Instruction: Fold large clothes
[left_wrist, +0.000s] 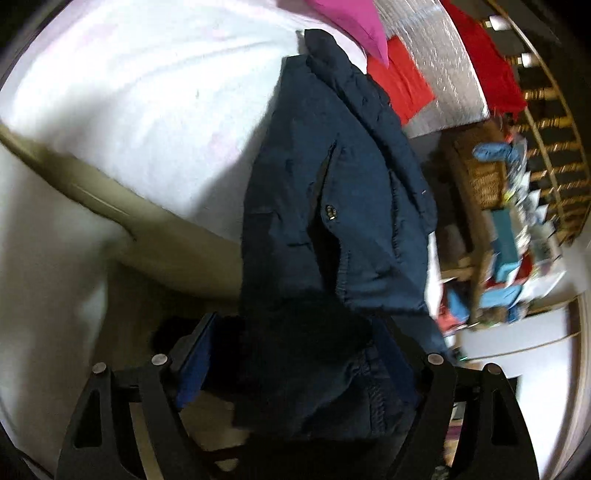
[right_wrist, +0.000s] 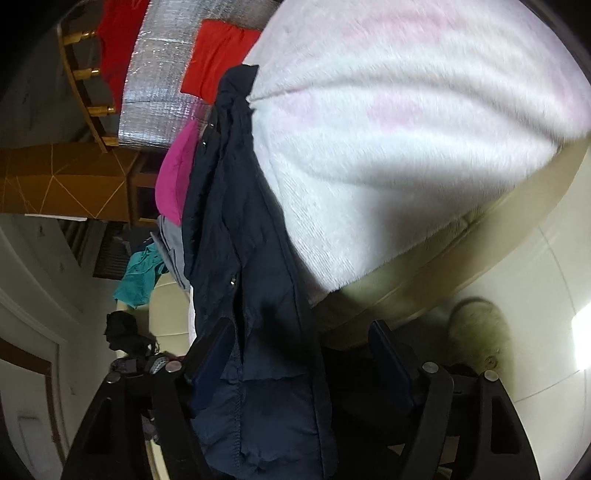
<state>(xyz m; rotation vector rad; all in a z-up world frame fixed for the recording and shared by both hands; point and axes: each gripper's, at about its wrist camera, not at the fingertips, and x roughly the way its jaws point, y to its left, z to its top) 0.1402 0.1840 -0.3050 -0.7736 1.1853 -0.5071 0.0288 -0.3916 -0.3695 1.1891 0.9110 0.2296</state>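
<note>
While the white fleecy blanket (left_wrist: 155, 110) fills most of what I see from my left wrist, spread over the bed whose beige edge (left_wrist: 147, 221) curves below it, the navy jacket (left_wrist: 332, 229) trails from that blanket toward me and comes right down between my fingers. From the right wrist the same blanket (right_wrist: 406, 147) bulges on the right of the view, and the jacket (right_wrist: 236, 258) runs as a long dark band along its left border. Beyond it lie a silver quilted cover (left_wrist: 436, 66), red cloths (left_wrist: 399, 81) and a pink cloth (left_wrist: 354, 22). My left gripper (left_wrist: 295, 354) has its fingers spread wide: the jacket's hem sits bunched in the gap, lying against the right finger (left_wrist: 400, 365), while the left finger (left_wrist: 194, 365) stands clear of the cloth with the floor showing beside it. My right gripper (right_wrist: 295, 354) is spread too, the jacket's seamed edge draped against its left finger (right_wrist: 207, 358) and the right finger (right_wrist: 391, 365) apart from the fabric, so neither pair pinches it.
</note>
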